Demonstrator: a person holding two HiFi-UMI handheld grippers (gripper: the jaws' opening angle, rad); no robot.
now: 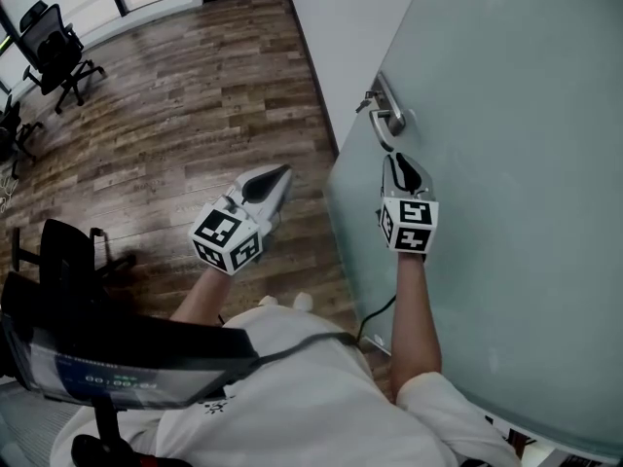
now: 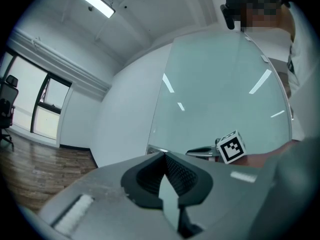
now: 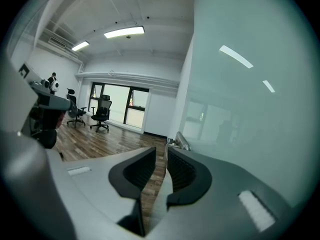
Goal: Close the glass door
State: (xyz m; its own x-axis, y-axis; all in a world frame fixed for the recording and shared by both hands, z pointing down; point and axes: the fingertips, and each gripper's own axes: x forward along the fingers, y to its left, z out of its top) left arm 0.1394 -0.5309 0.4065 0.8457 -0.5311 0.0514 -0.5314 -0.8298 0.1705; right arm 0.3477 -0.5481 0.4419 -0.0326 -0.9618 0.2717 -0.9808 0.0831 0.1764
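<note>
The frosted glass door [image 1: 506,163] fills the right of the head view, with its metal handle [image 1: 386,115] near the door's left edge. My right gripper [image 1: 402,168] sits close against the glass just below the handle; its jaws stand slightly apart with nothing between them. In the right gripper view, the right gripper [image 3: 161,159] points along the door [image 3: 250,94], with the handle [image 3: 181,140] just beyond its tips. My left gripper [image 1: 275,181] hangs left of the door edge over the floor, shut and empty. From the left gripper [image 2: 164,156] I see the door [image 2: 220,99] and handle [image 2: 202,151].
A white wall [image 1: 341,27] meets the door's left edge. The wooden floor [image 1: 195,95] stretches left and back to black office chairs [image 1: 58,52] by the windows. Another black chair [image 1: 68,251] stands close at the lower left. A cable [image 1: 375,317] hangs by my right arm.
</note>
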